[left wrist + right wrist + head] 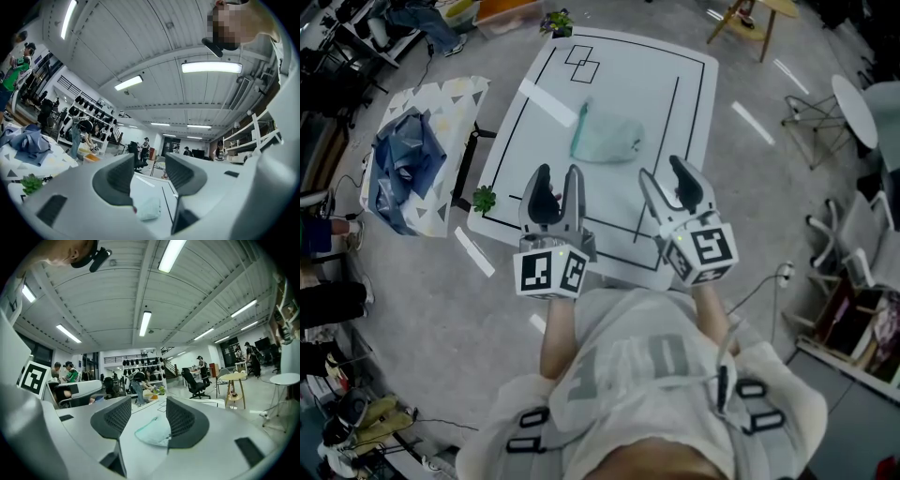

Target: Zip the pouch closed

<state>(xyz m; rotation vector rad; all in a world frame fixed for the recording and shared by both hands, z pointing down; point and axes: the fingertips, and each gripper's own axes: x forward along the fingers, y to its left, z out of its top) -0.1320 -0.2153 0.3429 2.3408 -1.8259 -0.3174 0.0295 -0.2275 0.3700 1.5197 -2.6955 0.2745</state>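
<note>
One pale green pouch (607, 138) lies on the desk (675, 94), long axis running 9 to 3 o'clock, at 12 o'clock from the two released, empty left hand-held gripper (559, 172) and right hand-held gripper (662, 167)

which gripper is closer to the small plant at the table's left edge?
Left. The left gripper hovers just to the right of the plant. The right gripper is farther right again, on the far side of the left one. Both are open and empty.
</note>
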